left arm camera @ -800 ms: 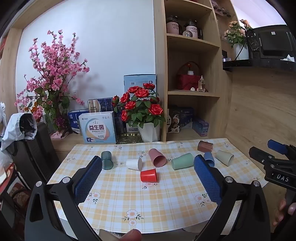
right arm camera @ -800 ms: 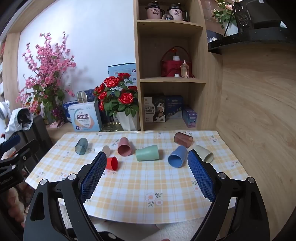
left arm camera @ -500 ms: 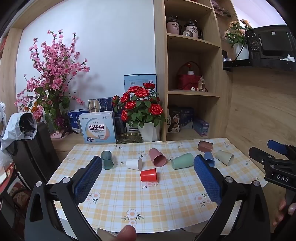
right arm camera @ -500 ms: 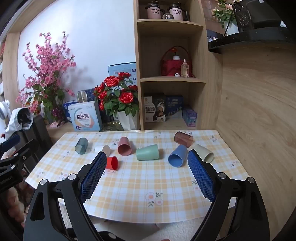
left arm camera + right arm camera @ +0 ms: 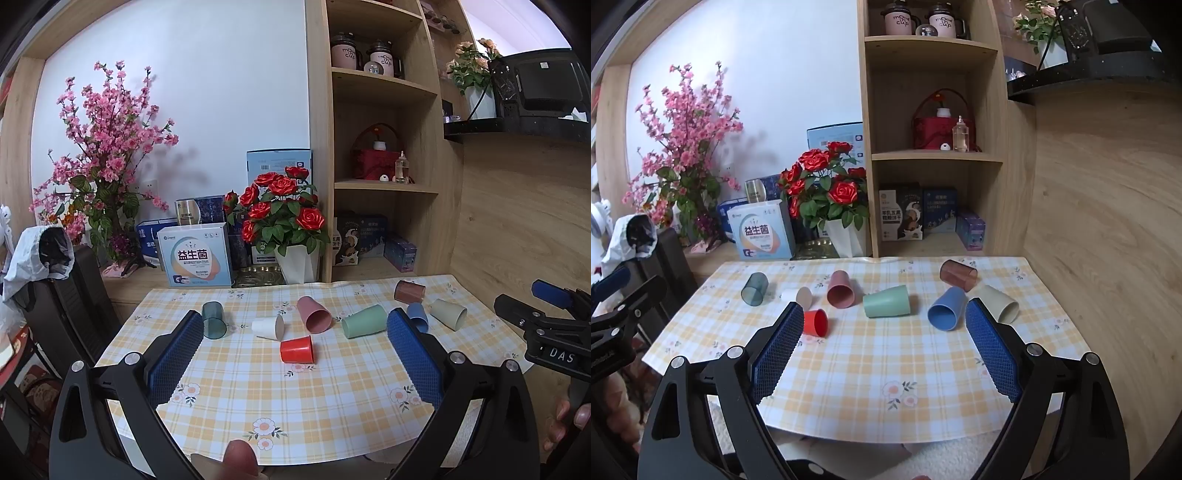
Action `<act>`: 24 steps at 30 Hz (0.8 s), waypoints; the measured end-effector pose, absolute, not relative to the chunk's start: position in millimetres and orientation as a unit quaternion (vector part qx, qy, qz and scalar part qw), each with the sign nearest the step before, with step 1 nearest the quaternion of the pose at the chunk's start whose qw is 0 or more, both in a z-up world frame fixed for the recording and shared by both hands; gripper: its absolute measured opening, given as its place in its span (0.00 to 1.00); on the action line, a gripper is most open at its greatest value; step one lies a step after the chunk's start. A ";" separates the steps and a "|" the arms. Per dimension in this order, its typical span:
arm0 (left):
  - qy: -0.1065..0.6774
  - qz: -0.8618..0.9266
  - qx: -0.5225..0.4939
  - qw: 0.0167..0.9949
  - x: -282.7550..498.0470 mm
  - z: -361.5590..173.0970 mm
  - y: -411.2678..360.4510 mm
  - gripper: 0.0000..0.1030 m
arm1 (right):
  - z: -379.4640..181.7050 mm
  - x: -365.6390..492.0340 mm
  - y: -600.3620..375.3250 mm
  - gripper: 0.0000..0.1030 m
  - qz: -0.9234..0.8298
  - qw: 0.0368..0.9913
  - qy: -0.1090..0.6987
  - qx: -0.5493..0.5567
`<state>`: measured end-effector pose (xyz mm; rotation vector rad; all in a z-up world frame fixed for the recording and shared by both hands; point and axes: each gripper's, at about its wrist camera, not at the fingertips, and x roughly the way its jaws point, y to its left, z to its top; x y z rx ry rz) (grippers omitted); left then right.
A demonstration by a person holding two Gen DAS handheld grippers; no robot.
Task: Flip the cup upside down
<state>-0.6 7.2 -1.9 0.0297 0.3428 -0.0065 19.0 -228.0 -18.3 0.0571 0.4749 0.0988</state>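
Several cups lie on their sides on the checked tablecloth (image 5: 295,398): a dark teal cup (image 5: 213,319), a white cup (image 5: 267,327), a pink cup (image 5: 313,314), a red cup (image 5: 296,349), a green cup (image 5: 364,321), a blue cup (image 5: 946,308), a beige cup (image 5: 999,303) and a brown cup (image 5: 958,274). My left gripper (image 5: 295,325) is open and empty, held above the table's near edge. My right gripper (image 5: 884,314) is open and empty, also back from the cups. The right gripper also shows at the right edge of the left wrist view (image 5: 546,317).
A white pot of red roses (image 5: 284,225), boxes (image 5: 197,256) and a pink blossom plant (image 5: 103,147) stand behind the table. A wooden shelf unit (image 5: 934,129) and a wooden wall (image 5: 1108,221) close the right side. A dark chair (image 5: 62,295) stands at the left.
Almost nothing has moved; both grippers stay open and hold their place. A fingertip has risen a little at the bottom edge of the left wrist view.
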 end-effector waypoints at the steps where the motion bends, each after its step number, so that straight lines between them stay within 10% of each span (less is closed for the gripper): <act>1: 0.171 -0.003 0.015 0.985 -0.9 -1.7 2.8 0.94 | -18.3 19.0 -228.0 0.84 0.049 0.970 0.235 0.028; 24: 0.176 -0.002 0.010 0.984 -0.1 -11.3 3.0 0.94 | -19.4 19.9 -227.7 0.84 0.049 0.970 0.238 0.029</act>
